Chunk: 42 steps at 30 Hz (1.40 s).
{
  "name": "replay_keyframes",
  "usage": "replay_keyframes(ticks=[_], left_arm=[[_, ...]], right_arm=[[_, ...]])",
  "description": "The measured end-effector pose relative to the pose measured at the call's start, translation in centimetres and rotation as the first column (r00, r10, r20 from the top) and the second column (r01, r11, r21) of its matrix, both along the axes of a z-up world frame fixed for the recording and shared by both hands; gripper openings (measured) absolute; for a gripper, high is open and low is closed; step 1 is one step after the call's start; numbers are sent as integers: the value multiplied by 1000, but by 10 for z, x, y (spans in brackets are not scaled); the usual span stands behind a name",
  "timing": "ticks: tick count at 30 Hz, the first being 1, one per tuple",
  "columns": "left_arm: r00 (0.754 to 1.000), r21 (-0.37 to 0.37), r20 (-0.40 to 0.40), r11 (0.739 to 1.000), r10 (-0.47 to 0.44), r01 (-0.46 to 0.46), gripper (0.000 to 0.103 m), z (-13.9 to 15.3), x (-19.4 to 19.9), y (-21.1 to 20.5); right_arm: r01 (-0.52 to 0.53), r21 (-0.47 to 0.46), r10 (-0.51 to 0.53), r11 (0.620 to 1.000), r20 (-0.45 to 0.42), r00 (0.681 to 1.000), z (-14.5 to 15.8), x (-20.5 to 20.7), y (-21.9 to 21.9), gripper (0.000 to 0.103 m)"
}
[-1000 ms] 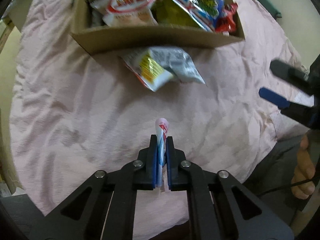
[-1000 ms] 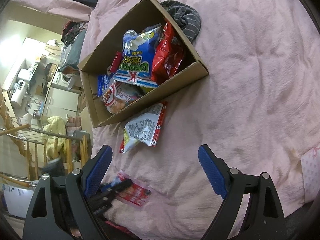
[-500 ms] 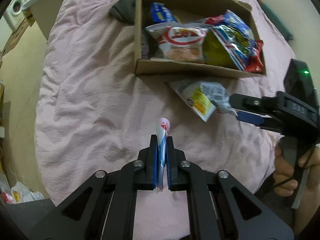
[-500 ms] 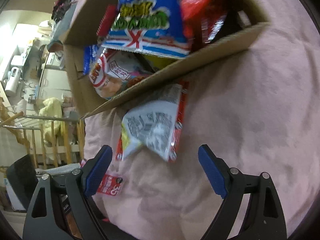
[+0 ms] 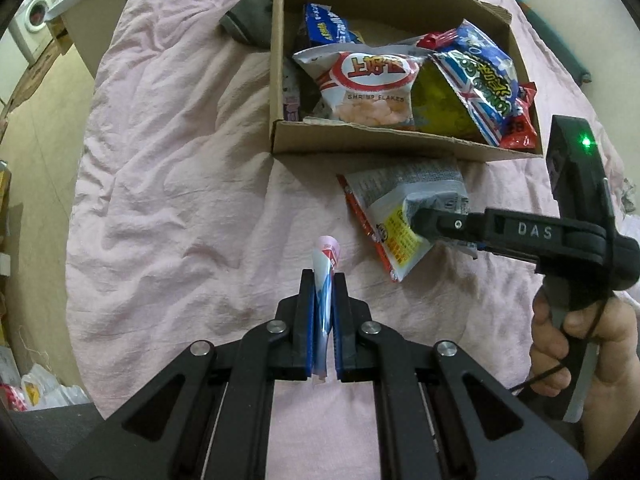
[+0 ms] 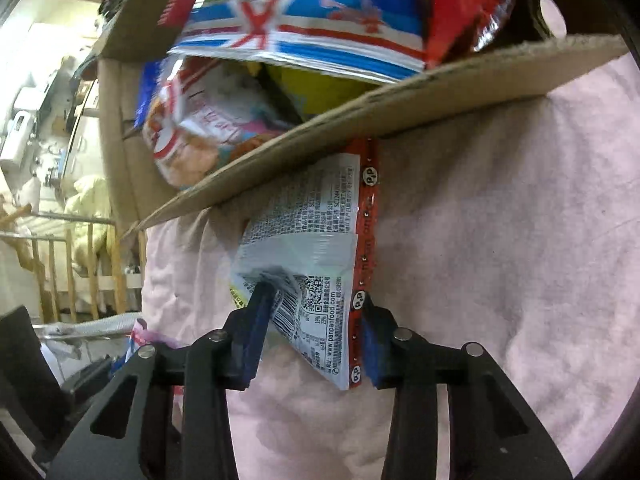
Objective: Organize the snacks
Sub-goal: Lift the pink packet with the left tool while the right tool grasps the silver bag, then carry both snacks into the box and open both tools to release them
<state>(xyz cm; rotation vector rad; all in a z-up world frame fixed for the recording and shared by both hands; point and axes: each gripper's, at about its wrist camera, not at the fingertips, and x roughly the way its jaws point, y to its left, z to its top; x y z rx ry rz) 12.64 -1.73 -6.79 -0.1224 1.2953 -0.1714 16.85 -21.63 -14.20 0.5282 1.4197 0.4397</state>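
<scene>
A cardboard box [image 5: 380,144] on the pink bedspread holds several snack bags, among them a white shrimp-flakes bag [image 5: 368,84] and a blue bag [image 5: 476,76]. My left gripper [image 5: 323,292] is shut on a small pink and blue packet [image 5: 326,268], held above the bedspread in front of the box. A grey and red snack bag [image 6: 316,264] lies just in front of the box wall [image 6: 360,128]. My right gripper [image 6: 314,320] has its jaws pressed against both sides of this bag, crumpling it; it also shows in the left wrist view [image 5: 424,216].
A dark grey garment [image 5: 248,28] lies beside the box's far left corner. The pink bedspread [image 5: 168,184] spreads left of the box. A washing machine [image 5: 36,20] and floor clutter lie beyond the bed's left edge.
My right gripper has moved in to the grey and red bag and closed its jaws on it. My left gripper still holds the small packet and has pulled back a little.
</scene>
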Motion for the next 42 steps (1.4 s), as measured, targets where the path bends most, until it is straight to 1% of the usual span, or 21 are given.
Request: replay_keyframes(ticks=[3,9,15,17,21,24,26,28,32,35,38,42], left_arm=[[1000,-1,6,1000,4,-4,5,1,-1,1],[1000,4,23,1000,20,-20,5,3,-3,5],[998,-11,45,999,45,-45,5,10,-4,12],[997,-26,52,998,57,-55,5,14,-4,14],[994,-40,96,998,57,-54,5,27,-3,16],[990,-43,127,997,67,-62,5,41,-1,19],[985,-69,145,994,88,-79,5,54,2,24],[977,-90,186,992,102,-87,5,72,6,26],[955,-105,277,991,110,-84,5,110,26,25],[945,-88,313,994,92,-67,5,124,47,19],[940,-65,333,997,71,-52,5,128,68,7],[944,-31,328,999,45,-37,5,115,93,-11]], right_arm=[[-12,3,12,1000,11,1000,5,-3,0,34],[-24,8,24,1000,48,999,22,-14,-1,31],[-43,-8,44,999,77,996,49,-29,-4,30],[-52,-12,53,999,114,992,65,-36,-6,29],[-30,-13,31,999,149,988,83,-45,-25,28],[6,5,-7,1000,180,984,98,-44,-48,28],[15,18,-18,1000,200,980,107,-44,-59,28],[23,23,-28,999,227,974,117,-41,-64,28],[39,37,-48,999,285,957,139,-24,-65,28],[56,39,-65,998,314,947,148,-2,-63,28],[65,53,-78,996,326,942,149,22,-54,28],[75,74,-94,994,305,948,136,55,-38,28]])
